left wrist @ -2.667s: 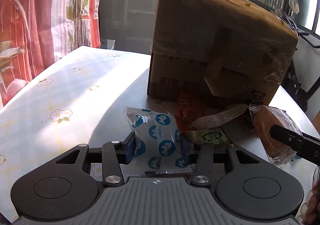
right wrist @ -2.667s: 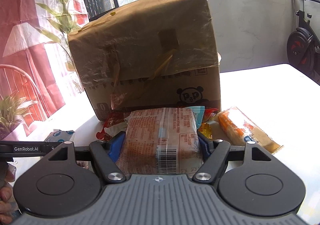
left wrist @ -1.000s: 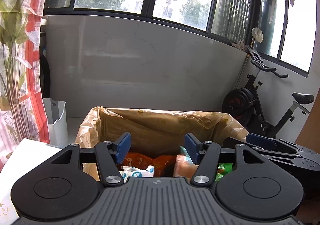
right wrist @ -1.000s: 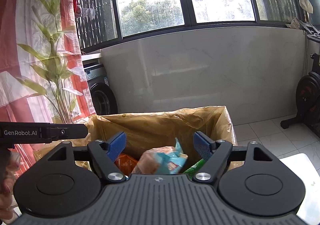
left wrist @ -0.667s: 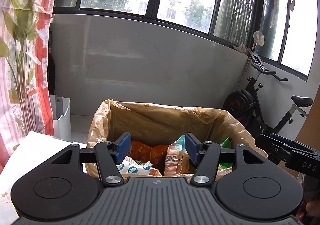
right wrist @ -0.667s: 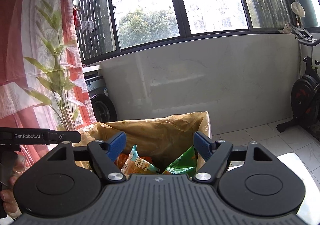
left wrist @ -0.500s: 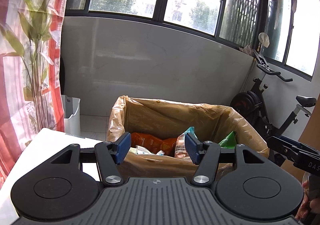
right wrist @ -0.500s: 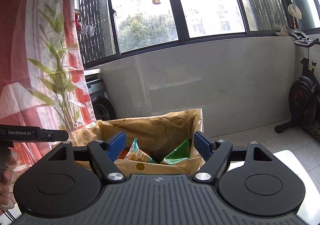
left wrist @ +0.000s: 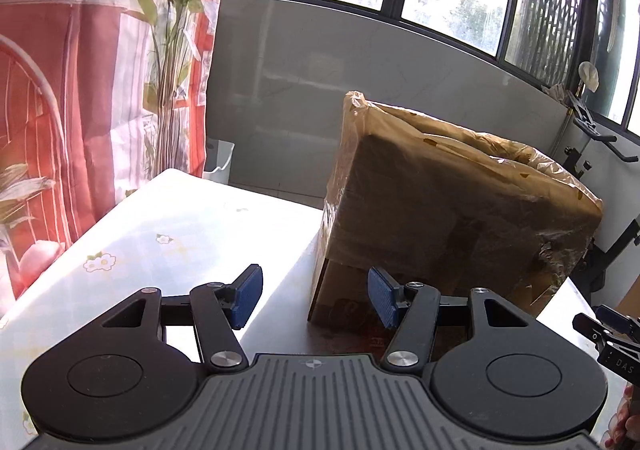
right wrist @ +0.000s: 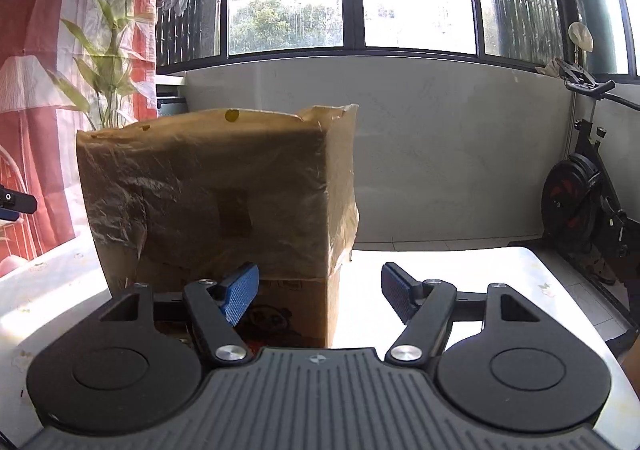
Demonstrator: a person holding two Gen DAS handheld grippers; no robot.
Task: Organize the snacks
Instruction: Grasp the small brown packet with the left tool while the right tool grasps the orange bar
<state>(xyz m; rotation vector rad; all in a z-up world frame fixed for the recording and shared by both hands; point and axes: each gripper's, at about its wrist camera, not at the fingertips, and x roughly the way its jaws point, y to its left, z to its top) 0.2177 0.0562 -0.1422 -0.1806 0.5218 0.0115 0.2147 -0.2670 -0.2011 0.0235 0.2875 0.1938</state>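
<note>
A tall cardboard box (left wrist: 452, 217) lined with a brown plastic bag stands on the white table (left wrist: 168, 234); it also shows in the right wrist view (right wrist: 224, 201). Its inside and the snacks in it are hidden from both views. My left gripper (left wrist: 314, 296) is open and empty, low in front of the box's near left corner. My right gripper (right wrist: 318, 296) is open and empty, in front of the box's right corner. A reddish wrapper (left wrist: 360, 326) shows faintly at the box's foot between the left fingers.
A red and white curtain (left wrist: 80, 81) hangs at the left. An exercise bike (right wrist: 580, 185) stands on the floor at the right beyond the table edge. A white bin (left wrist: 220, 161) stands past the table's far edge. The right gripper's tip (left wrist: 612, 334) shows at right.
Both grippers let go of their snack packs over the box and are empty. They have since dropped from above the box's open top to table level in front of it.
</note>
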